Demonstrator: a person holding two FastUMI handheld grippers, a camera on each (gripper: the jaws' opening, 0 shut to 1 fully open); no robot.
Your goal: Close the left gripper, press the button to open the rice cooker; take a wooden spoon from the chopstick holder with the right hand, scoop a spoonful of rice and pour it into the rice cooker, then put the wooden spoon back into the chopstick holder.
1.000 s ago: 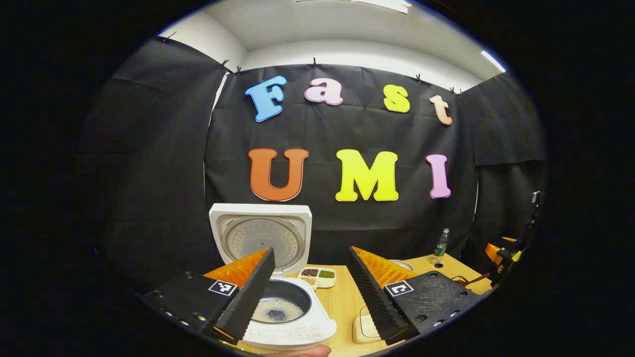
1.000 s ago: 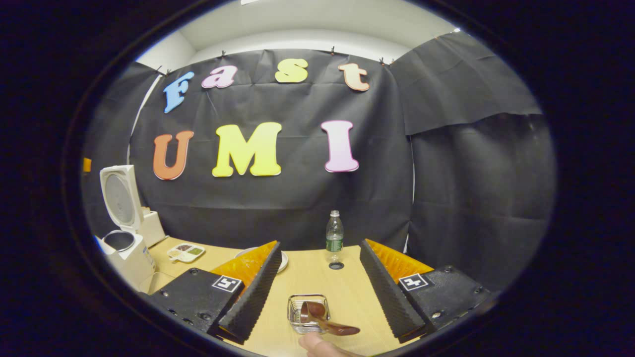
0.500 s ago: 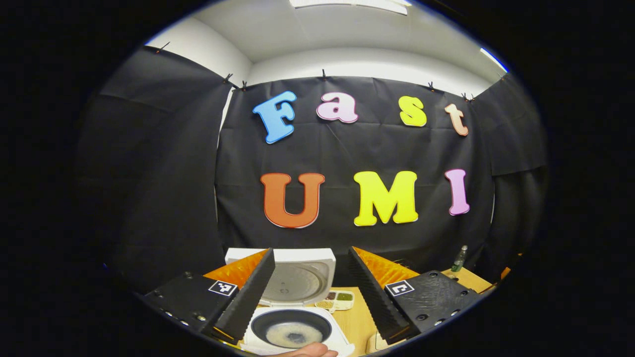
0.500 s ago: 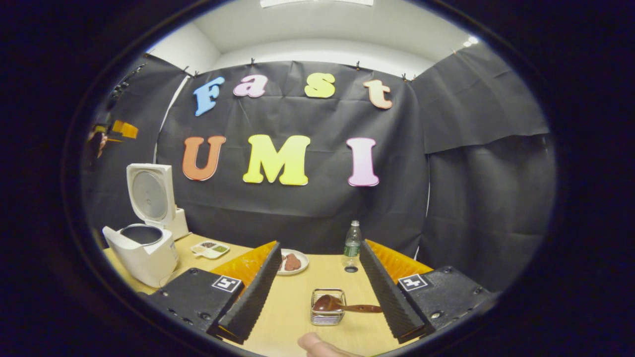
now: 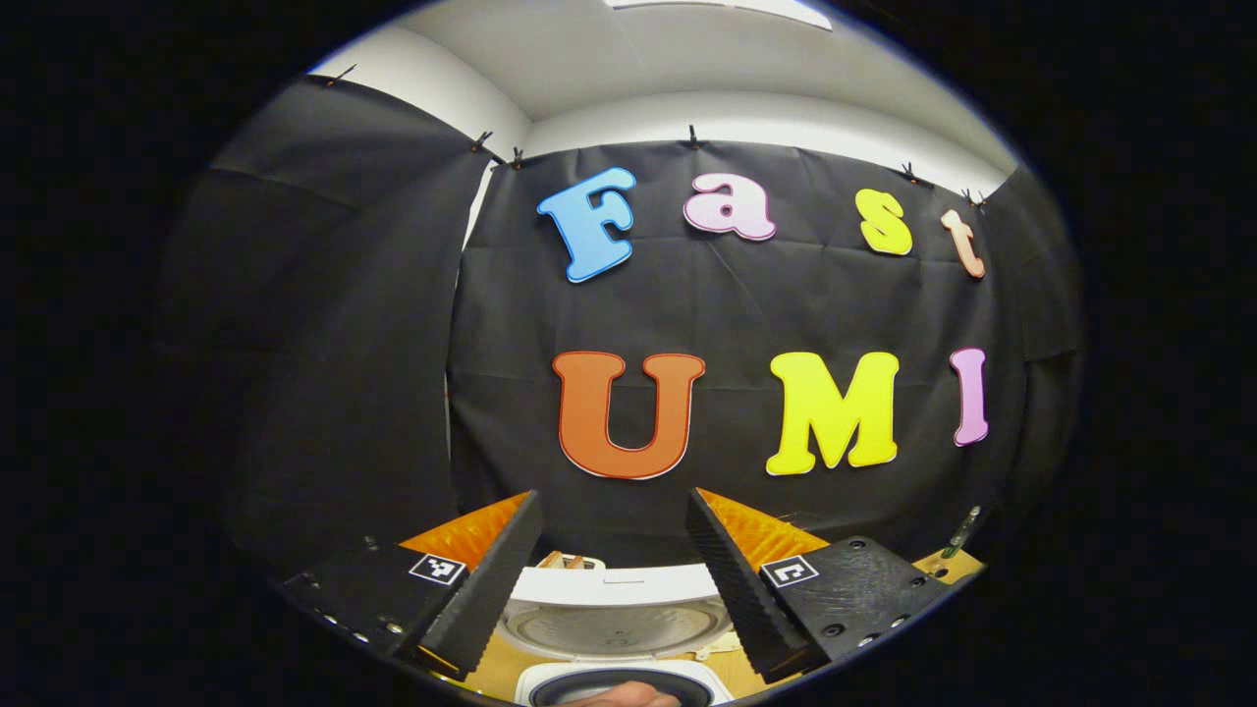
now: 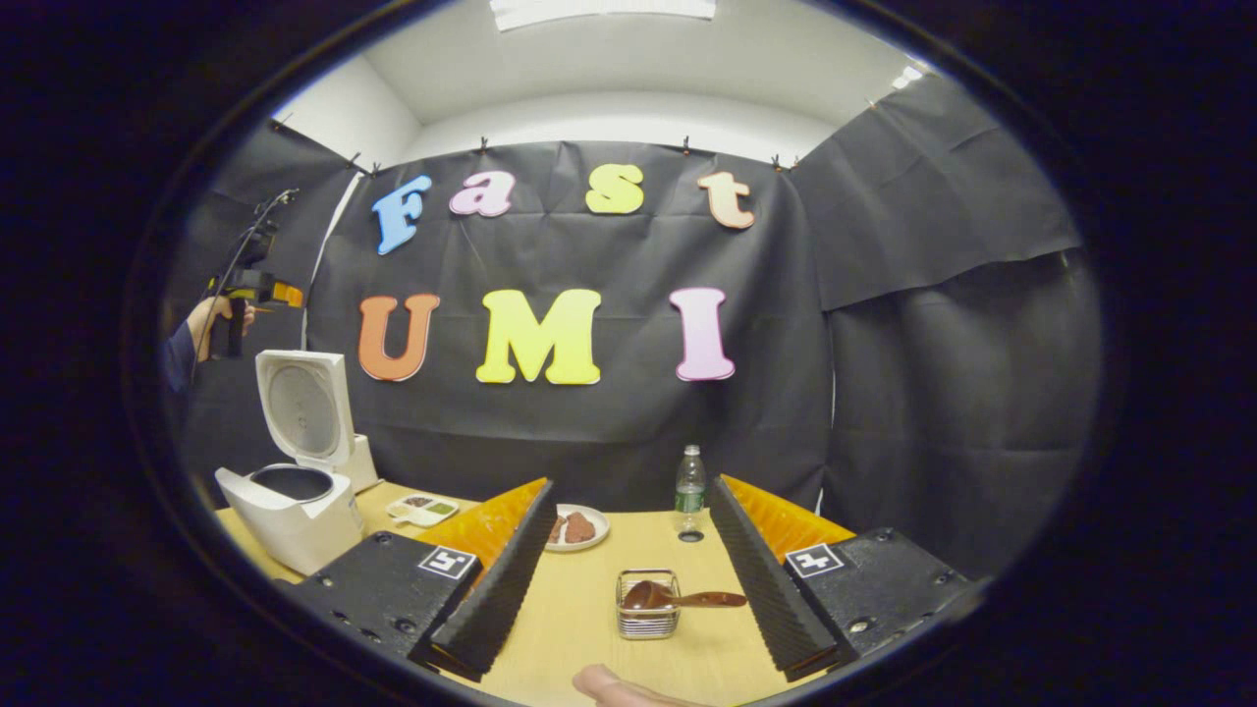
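The spoon [image 6: 678, 596] is seen in the right gripper view: dark brown wood, its bowl resting in the wire holder [image 6: 647, 620] and its handle laid out over the rim toward the right. The holder stands on the table [image 6: 579, 628], between the spread fingers of the right gripper [image 6: 628, 579], which grips nothing. Farther left the white cooker [image 6: 290, 501] stands with its lid [image 6: 302, 407] raised upright; the pot's contents cannot be told. Behind lie a divided tray [image 6: 422, 508], a plate [image 6: 577, 528] holding brown food, and a bottle [image 6: 689, 483]. The left gripper view looks down on the lid's inside [image 5: 614, 624], between the parted, empty fingers of the left gripper [image 5: 614, 579].
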